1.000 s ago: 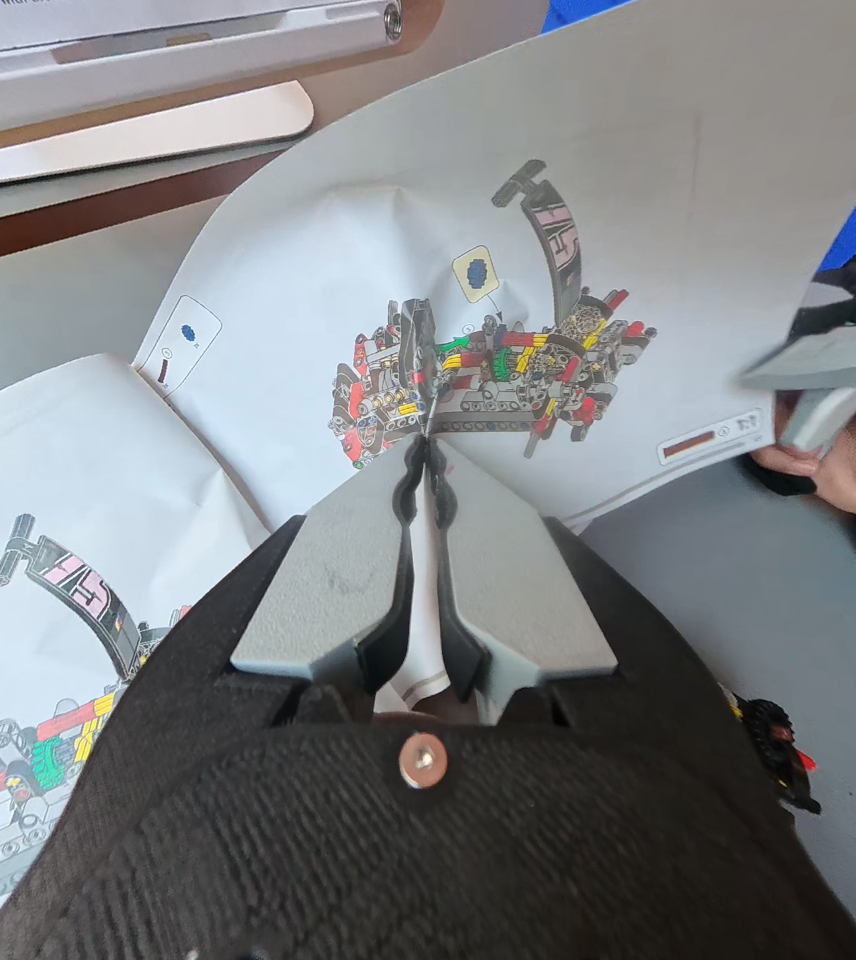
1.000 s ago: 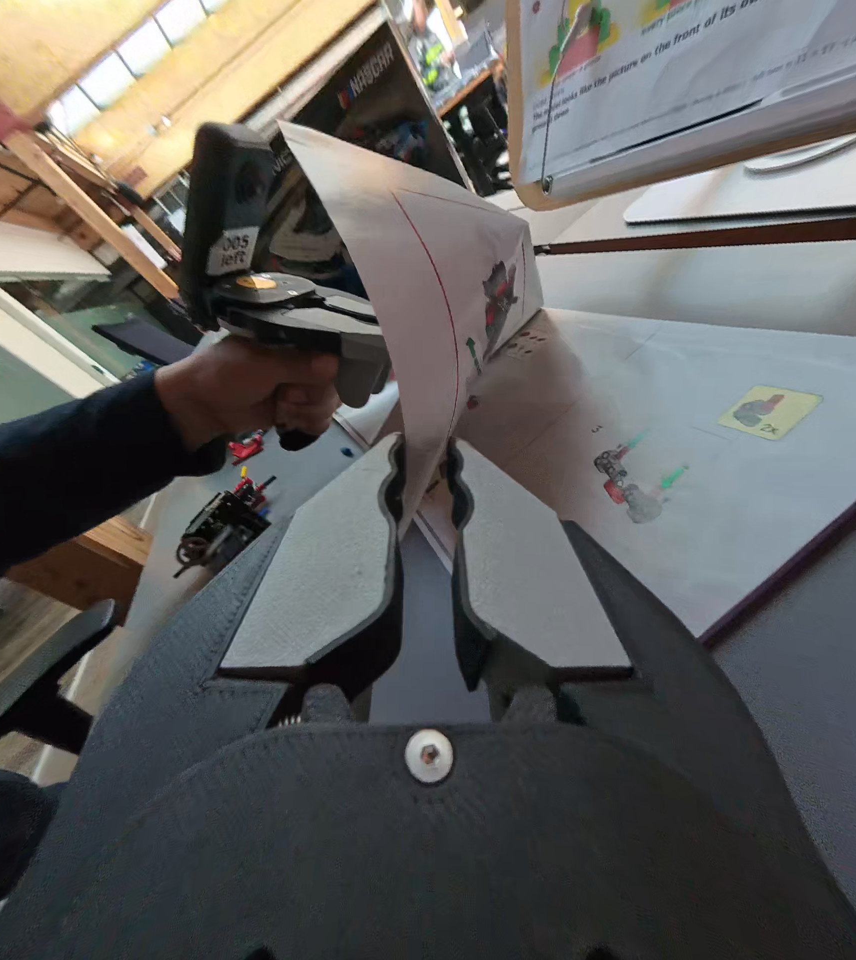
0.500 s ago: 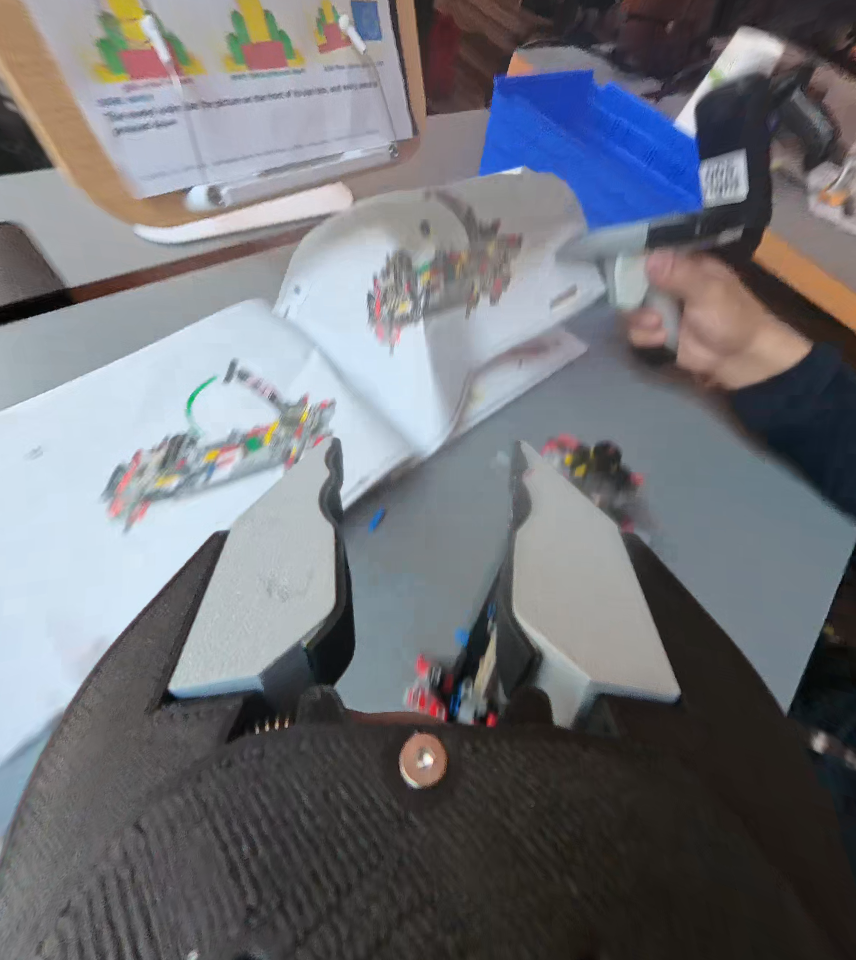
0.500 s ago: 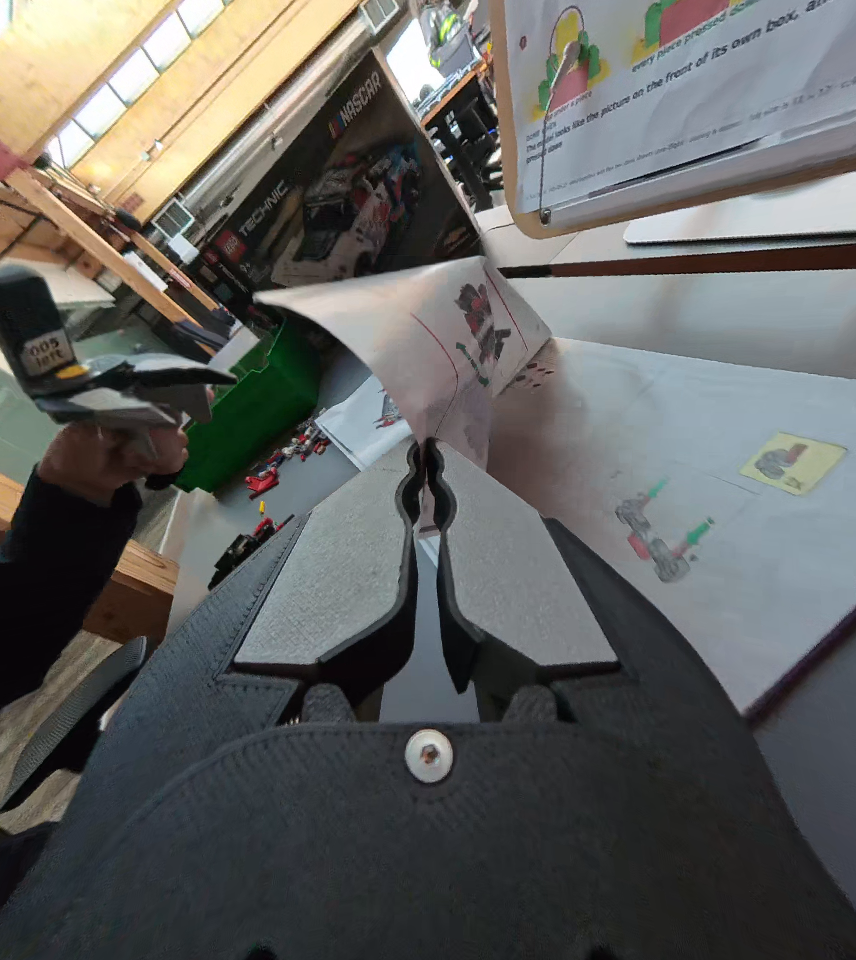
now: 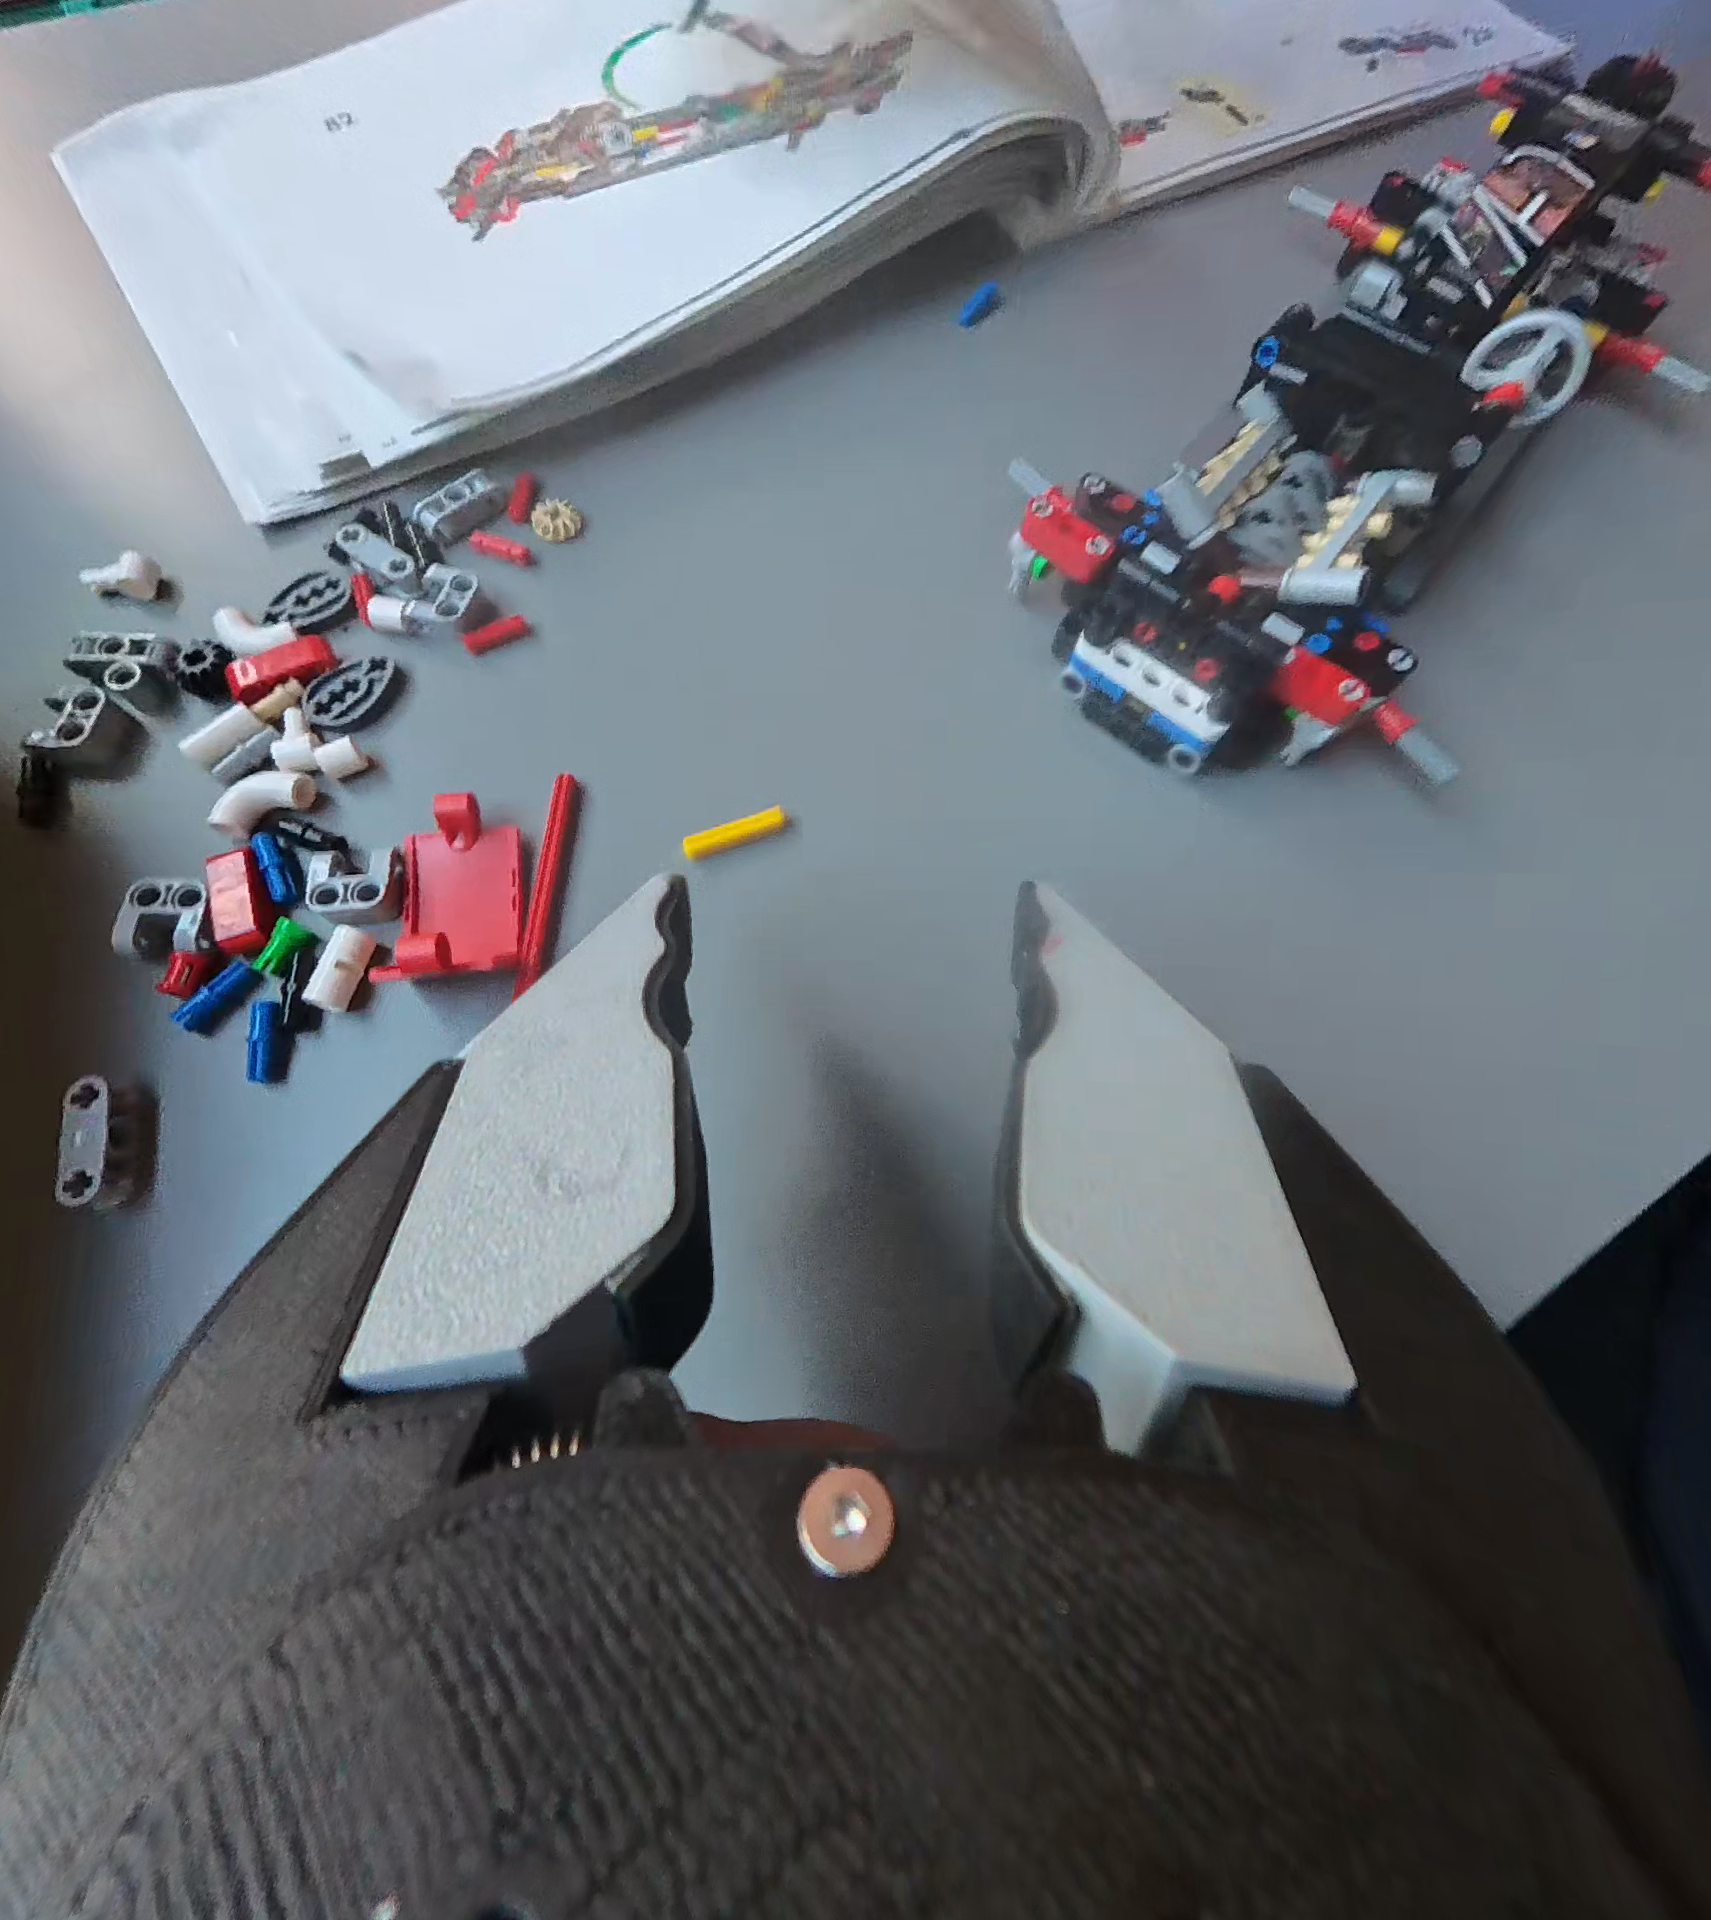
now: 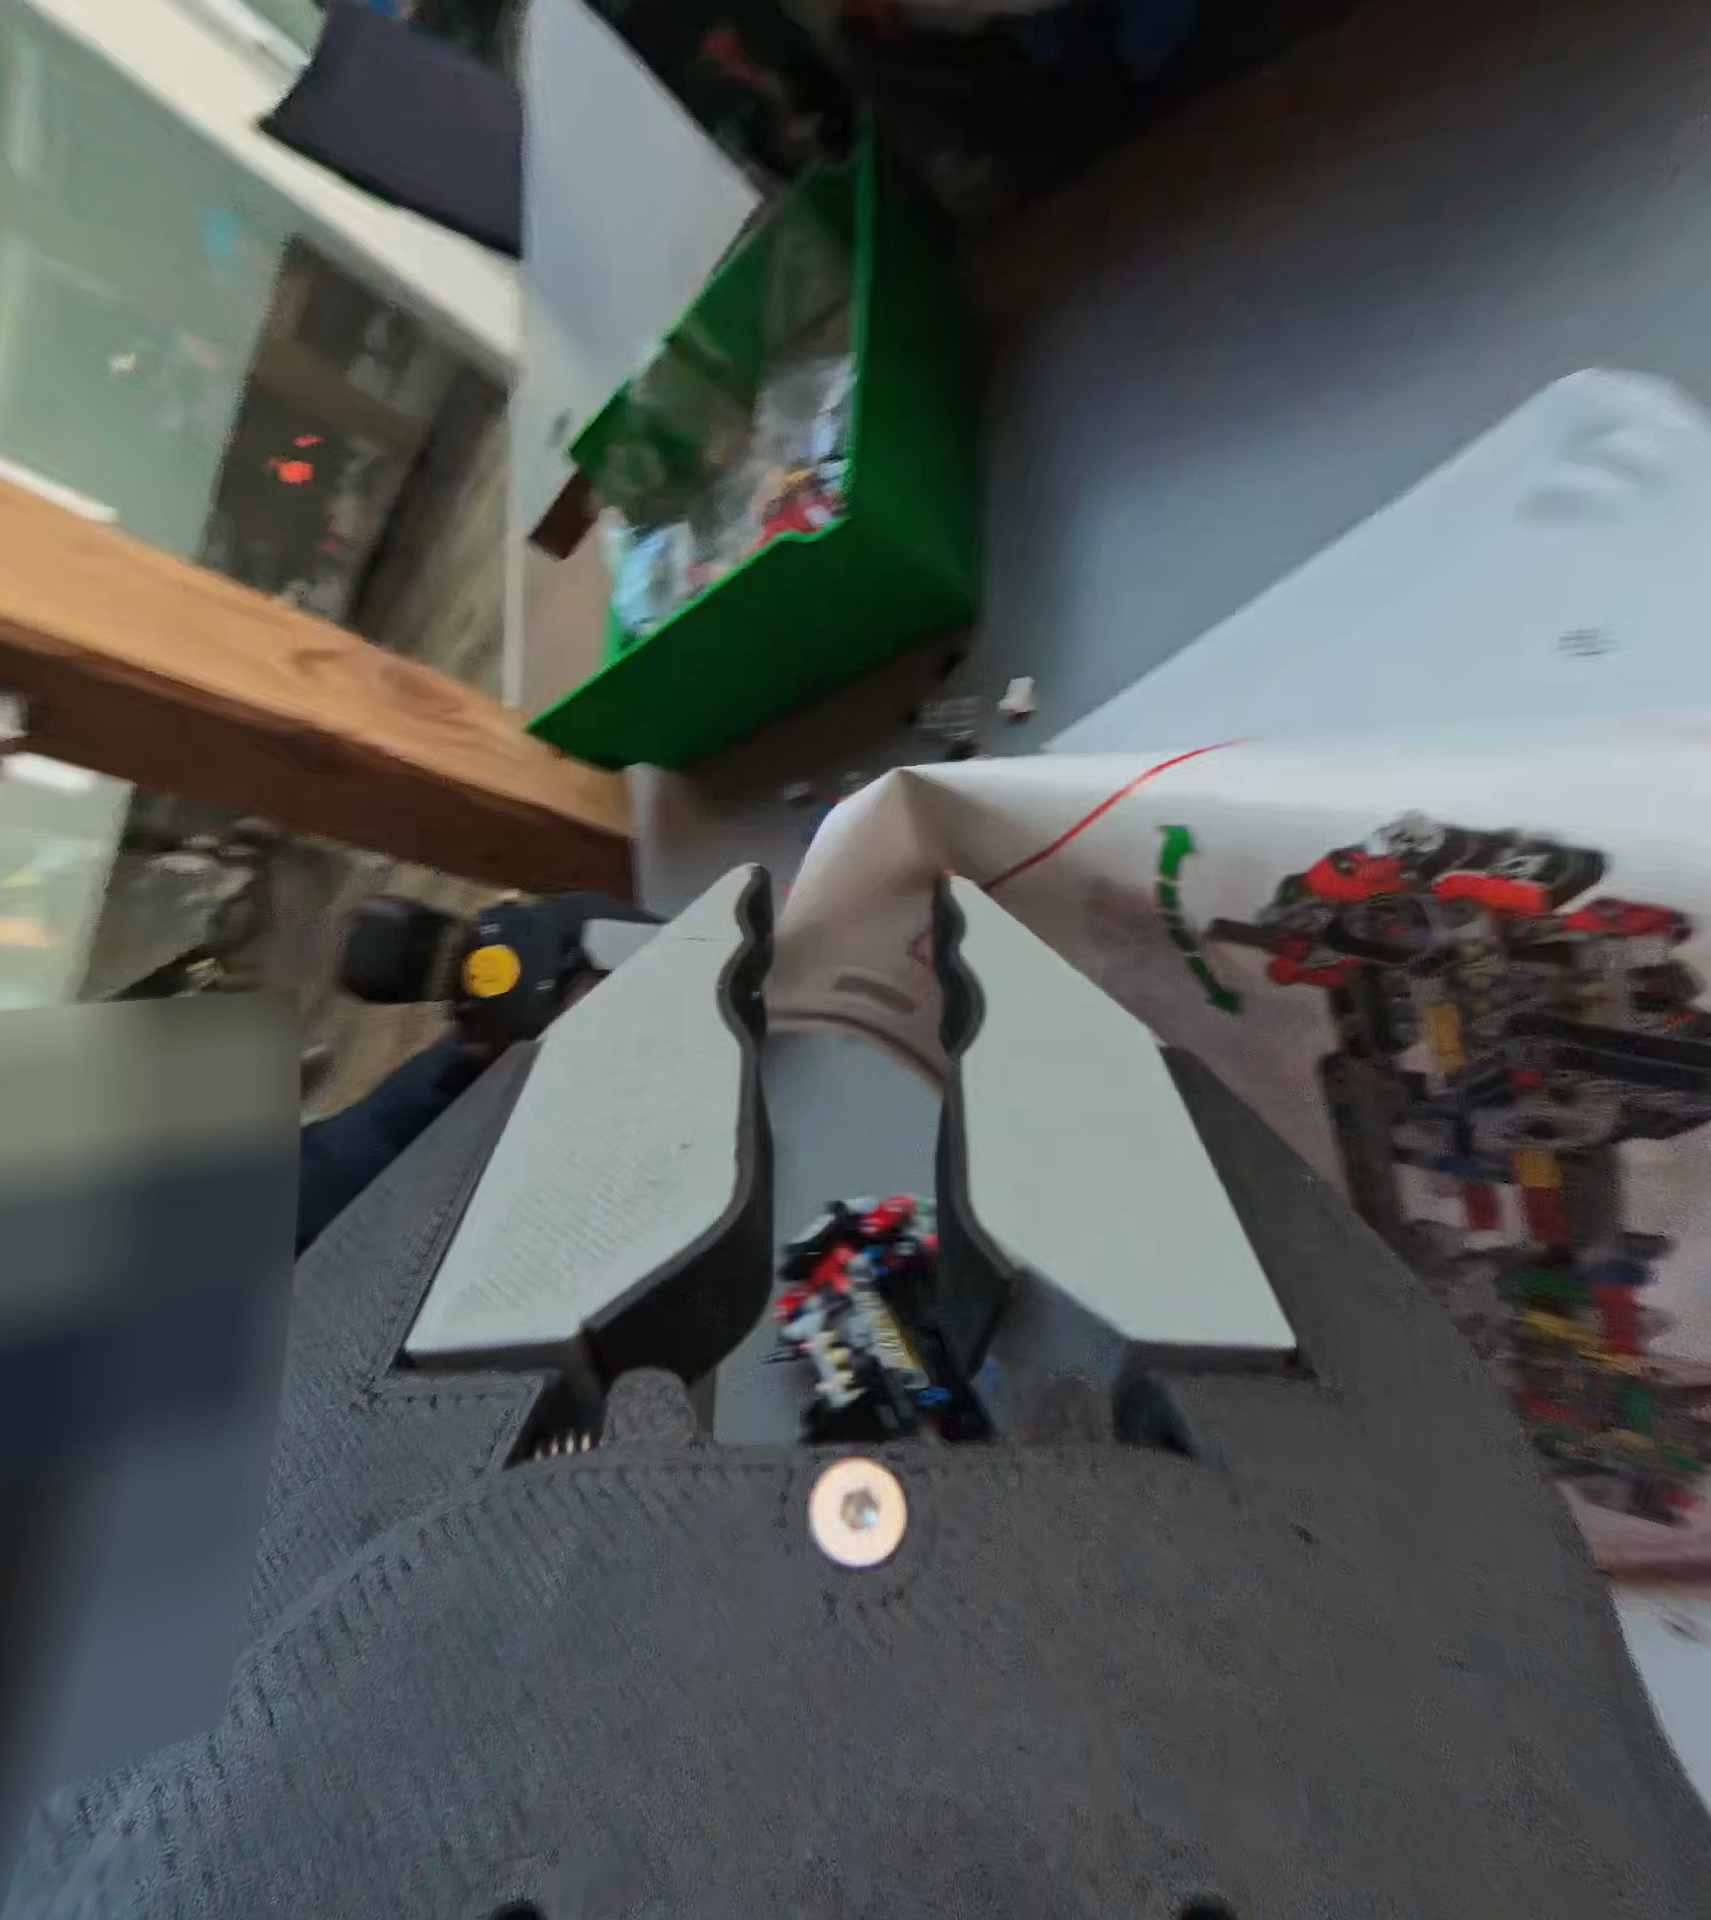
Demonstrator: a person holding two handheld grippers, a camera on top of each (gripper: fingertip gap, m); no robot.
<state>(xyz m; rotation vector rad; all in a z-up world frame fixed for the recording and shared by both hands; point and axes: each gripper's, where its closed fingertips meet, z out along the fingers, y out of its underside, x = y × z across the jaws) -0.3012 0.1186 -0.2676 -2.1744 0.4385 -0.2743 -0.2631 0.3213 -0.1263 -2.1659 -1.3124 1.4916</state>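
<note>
Left gripper (image 5: 851, 904) off the page (image 6: 1246, 831), now wide open and empty.
Low over bare table (image 5: 882, 623), just short of a yellow pin (image 5: 733, 831); loose parts (image 5: 290, 790) left, model car (image 5: 1350, 499) far right. Right gripper (image 6: 851, 894) newly parted around the curled page corner. Green bin (image 6: 830, 644) only in right wrist view.

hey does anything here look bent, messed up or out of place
Yes. The booklet page between the right gripper's fingers is buckled into a creased peak instead of lying flat. A yellow rod and a blue pin lie apart from the parts pile.
</note>
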